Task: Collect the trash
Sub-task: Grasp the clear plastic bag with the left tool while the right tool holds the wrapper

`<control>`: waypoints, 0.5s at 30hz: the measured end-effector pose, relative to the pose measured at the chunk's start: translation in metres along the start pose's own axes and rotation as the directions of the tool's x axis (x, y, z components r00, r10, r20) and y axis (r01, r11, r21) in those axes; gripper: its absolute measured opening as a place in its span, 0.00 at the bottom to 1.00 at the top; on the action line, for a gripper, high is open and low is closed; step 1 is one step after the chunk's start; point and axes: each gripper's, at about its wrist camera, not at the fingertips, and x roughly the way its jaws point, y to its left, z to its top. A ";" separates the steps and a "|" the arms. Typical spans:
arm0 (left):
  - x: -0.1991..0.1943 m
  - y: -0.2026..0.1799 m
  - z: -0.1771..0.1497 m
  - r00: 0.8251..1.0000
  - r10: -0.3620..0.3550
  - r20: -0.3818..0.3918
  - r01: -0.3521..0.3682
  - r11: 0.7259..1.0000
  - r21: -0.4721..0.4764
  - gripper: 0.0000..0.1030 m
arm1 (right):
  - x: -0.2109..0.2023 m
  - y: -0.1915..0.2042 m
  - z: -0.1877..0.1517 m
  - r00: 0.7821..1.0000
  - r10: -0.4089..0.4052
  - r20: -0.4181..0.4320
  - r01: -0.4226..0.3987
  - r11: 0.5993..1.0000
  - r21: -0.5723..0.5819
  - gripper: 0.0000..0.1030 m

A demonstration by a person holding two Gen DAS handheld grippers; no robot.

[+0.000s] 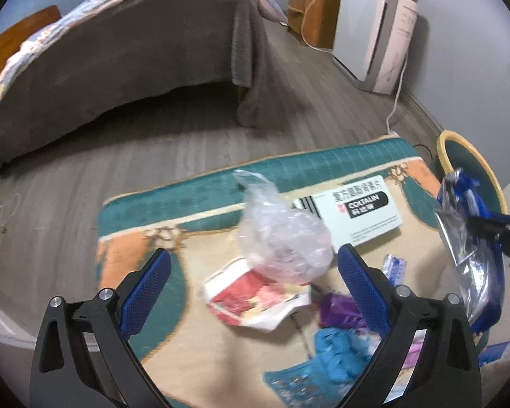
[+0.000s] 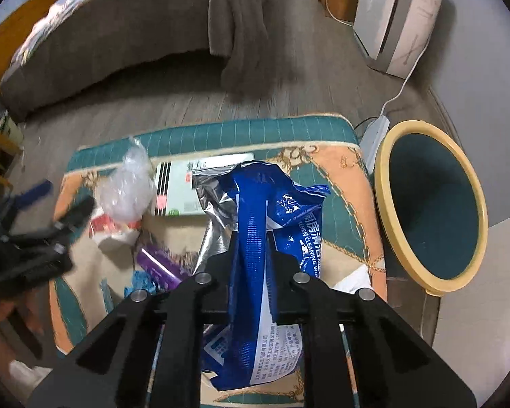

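Left gripper (image 1: 253,272) jaws apart, nothing between the pads, hovering over the rug (image 1: 142,258) litter. Below it a crumpled clear plastic bag (image 1: 282,241), touching a red-and-white wrapper (image 1: 255,299): both look light, soft and crushable, so pinch a bunched fold, not a flat face. Medicine box (image 1: 360,214) behind looks stiff; grab across an edge. Right gripper (image 2: 251,238) clamped on blue wipes pack (image 2: 275,210), lifted off the rug; slick foil, may slip. Bin (image 2: 431,217) just right of the rug.
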 end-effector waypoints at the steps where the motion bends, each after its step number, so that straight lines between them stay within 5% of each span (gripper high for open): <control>1: 0.003 -0.002 0.001 1.000 -0.004 -0.004 0.004 1.000 0.000 0.94 | 0.000 -0.001 0.002 1.000 -0.006 0.008 0.006 1.000 -0.009 0.13; 15: 0.041 -0.028 -0.005 0.999 0.003 -0.044 0.001 0.995 0.097 0.87 | -0.003 -0.019 0.018 0.999 -0.002 0.054 0.002 1.000 -0.006 0.13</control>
